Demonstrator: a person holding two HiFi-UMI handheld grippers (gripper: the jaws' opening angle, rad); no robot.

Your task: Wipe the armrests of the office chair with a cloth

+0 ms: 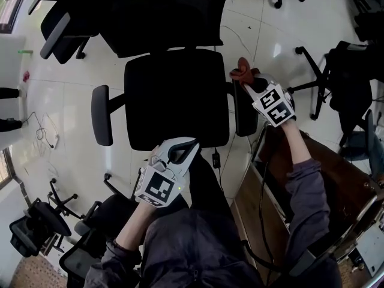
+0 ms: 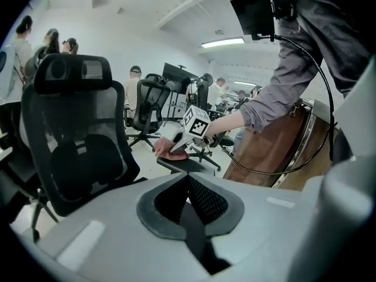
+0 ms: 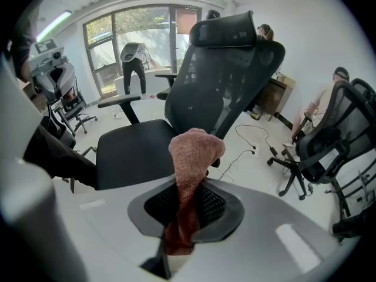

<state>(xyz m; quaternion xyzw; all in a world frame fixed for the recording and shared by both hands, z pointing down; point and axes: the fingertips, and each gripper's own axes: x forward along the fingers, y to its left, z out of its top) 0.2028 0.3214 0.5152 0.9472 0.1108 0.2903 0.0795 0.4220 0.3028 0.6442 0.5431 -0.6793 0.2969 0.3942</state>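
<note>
Evidently wiping was under way: the right gripper clamped the cloth, pressed on the near armrest below its jaws. The left gripper was closed, empty; the far armrest apparently remained to wipe.

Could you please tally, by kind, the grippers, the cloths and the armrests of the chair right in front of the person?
Grippers: 2, the left gripper and the right gripper
Cloths: 1, the pink cloth
Armrests: 2, the armrest by the cloth and the other armrest
Total: 5
</note>
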